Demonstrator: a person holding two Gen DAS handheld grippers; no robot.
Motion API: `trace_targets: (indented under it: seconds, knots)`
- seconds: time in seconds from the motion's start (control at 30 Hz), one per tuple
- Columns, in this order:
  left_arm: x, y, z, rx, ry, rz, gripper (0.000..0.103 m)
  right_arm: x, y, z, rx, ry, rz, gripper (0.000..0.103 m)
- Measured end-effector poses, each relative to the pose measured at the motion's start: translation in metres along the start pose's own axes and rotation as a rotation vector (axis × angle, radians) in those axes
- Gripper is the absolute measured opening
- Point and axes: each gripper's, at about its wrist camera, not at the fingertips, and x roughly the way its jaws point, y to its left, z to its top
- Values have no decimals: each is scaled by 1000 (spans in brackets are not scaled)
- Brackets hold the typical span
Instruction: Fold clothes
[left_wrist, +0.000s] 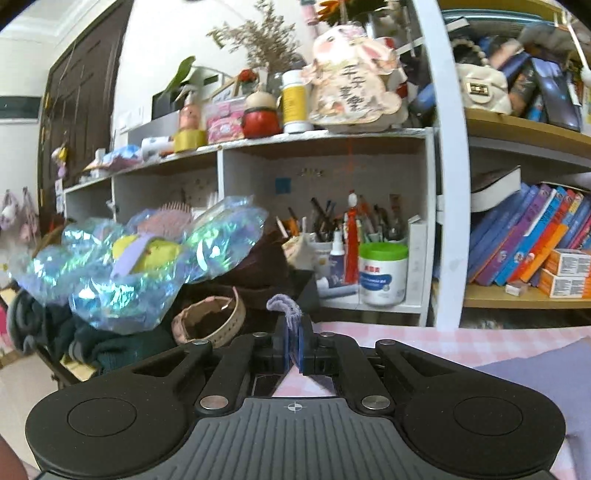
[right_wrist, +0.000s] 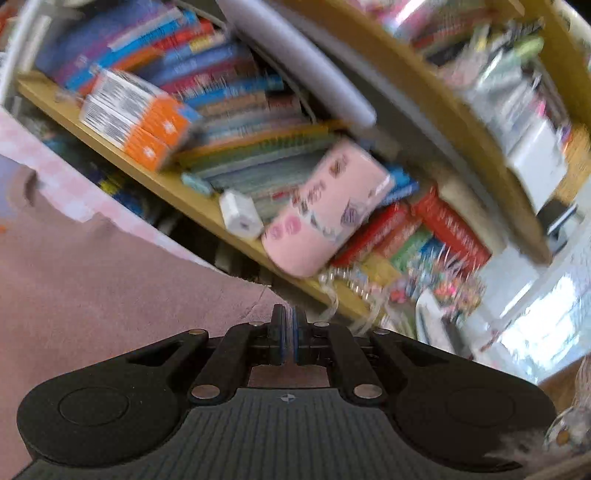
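Fingers (left_wrist: 293, 332) of the left gripper pinch a lavender garment (left_wrist: 546, 373) edge above the checked tabletop (left_wrist: 424, 332); right gripper (right_wrist: 290, 325) fingers clamp its far edge. Risk: thin bites slipping under tension.

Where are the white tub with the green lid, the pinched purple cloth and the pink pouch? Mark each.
white tub (left_wrist: 383, 280): left wrist view, on its label.
purple cloth (left_wrist: 282, 304): left wrist view, on the fold above the pads.
pink pouch (right_wrist: 325, 210): right wrist view, on its printed side.

Lilac garment (left_wrist: 546, 373) on checked cloth, edge lifted.
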Motion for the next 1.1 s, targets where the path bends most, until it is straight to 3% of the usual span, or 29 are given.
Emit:
trace_targets:
  seconds: [0.17, 0.27, 0.33, 0.4, 0.43, 0.5, 0.6, 0.67, 0.83, 0.97, 1.1]
  knots:
    - [5, -2, -9, -13, 7, -40, 5, 37, 2, 4, 65, 76, -47, 3]
    - [6, -4, -13, -8, 45, -17, 14, 51, 10, -2, 104, 125, -70, 4]
    - [5, -3, -13, -12, 80, 6, 29, 50, 8, -9, 152, 136, -71, 8]
    - [-9, -1, -14, -33, 75, -9, 58, 43, 2, -16, 222, 133, -55, 12]
    - [-17, -1, -15, -43, 66, -22, 60, 34, -6, -22, 277, 132, -24, 18]
    - [-35, -6, -17, -56, 71, -88, 61, 14, -20, -34, 381, 130, 56, 25]
    - [-55, -30, -27, -58, 132, -246, 61, -24, -34, -59, 480, 114, 184, 31]
    - [-68, -55, -37, -41, 180, -345, 60, -56, -31, -77, 479, 97, 234, 35]
    - [-101, -102, -55, -26, 229, -504, 59, -139, -14, -121, 443, 60, 304, 45]
    - [-119, -125, -62, 25, 258, -539, 59, -177, -7, -153, 467, 67, 348, 46]
    - [-133, -128, -70, 45, 292, -520, 58, -202, 1, -176, 493, 84, 374, 46]
